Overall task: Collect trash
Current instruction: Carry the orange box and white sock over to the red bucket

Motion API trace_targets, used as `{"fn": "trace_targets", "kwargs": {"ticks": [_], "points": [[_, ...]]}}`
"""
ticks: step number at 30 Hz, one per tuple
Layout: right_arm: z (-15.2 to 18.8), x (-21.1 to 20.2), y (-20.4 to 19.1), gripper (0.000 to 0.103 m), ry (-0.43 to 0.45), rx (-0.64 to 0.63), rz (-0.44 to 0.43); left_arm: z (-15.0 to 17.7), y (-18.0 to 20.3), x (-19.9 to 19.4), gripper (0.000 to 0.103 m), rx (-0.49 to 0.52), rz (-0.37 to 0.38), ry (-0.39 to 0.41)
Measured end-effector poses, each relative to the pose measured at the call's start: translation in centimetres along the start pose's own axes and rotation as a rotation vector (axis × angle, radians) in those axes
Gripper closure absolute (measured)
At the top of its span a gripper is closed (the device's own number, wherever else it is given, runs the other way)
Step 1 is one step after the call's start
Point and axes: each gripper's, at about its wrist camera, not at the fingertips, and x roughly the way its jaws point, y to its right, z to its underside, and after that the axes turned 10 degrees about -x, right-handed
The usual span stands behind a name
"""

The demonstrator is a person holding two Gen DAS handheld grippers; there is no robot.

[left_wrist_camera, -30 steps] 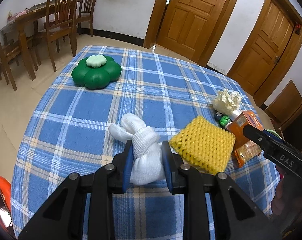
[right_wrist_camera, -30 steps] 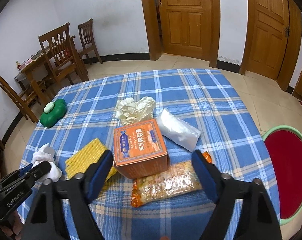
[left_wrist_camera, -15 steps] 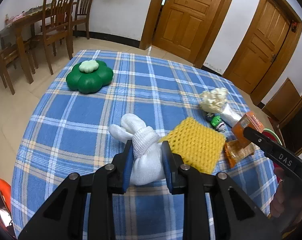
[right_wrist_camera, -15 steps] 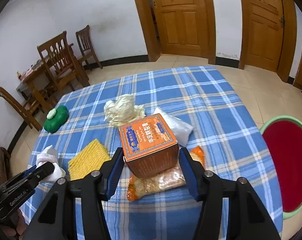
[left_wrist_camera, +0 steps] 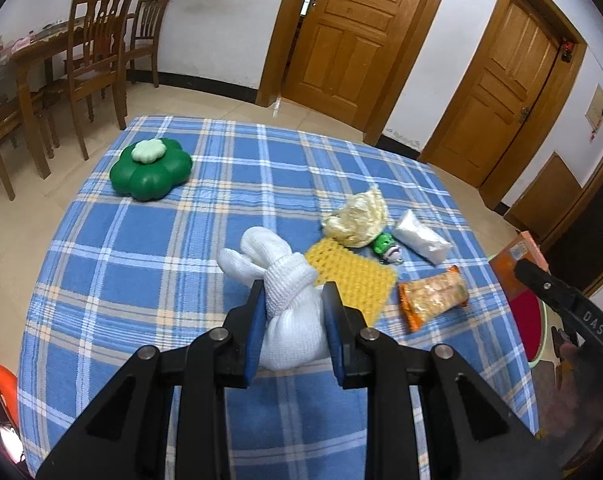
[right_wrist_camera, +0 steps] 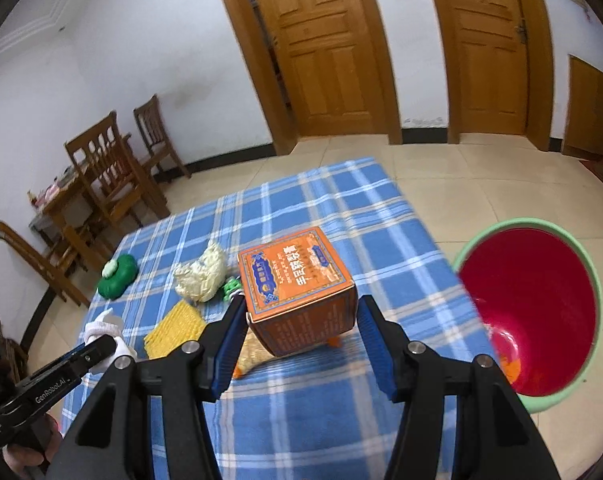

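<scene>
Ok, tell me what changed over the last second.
The right hand-held gripper closed on the orange box and lifted it off the snack bag, swinging toward the red basin. The left hand-held gripper stayed shut on the white sock bundle; everything else on the table kept its place.

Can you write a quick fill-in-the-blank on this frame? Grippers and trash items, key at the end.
1. The left gripper is shut on the white ____.
2. The right gripper is shut on the ____ box.
3. The red bin with the green rim stands on the floor off the table's ____ side.
4. The yellow foam net lies on the blue ____ tablecloth.

Missing words: sock; orange; right; plaid
</scene>
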Motion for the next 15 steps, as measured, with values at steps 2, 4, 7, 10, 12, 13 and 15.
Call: {"fn": "trace_targets", "kwargs": {"ticks": [2,4,7,10,12,13,15], "points": [[0.0,-1.2,0.8,0.045,0.024,0.014,0.018,0.1,0.5,-0.3,0.076,0.008,0.008,0.001],[-0.2,-2.3,1.6,0.044,0.046,0.027,0.038,0.3,1.1,-0.6,0.076,0.018,0.016,0.003],[-0.2,-3.8,2.8,0.044,0.075,0.048,0.068,0.4,1.8,-0.9,0.076,0.029,0.027,0.004],[-0.2,-5.1,4.1,0.044,0.095,0.066,0.095,0.5,2.5,-1.2,0.076,0.041,0.040,0.003],[-0.2,-5.8,4.9,0.044,0.107,0.078,0.113,0.6,3.1,-1.4,0.076,0.052,0.049,0.002],[-0.1,-6.1,5.2,0.044,0.111,0.081,0.119,0.6,3.4,-1.5,0.076,0.057,0.054,0.002],[-0.1,-6.6,6.0,0.044,0.118,0.093,0.138,0.7,4.0,-1.6,0.076,0.068,0.065,0.001]]}}
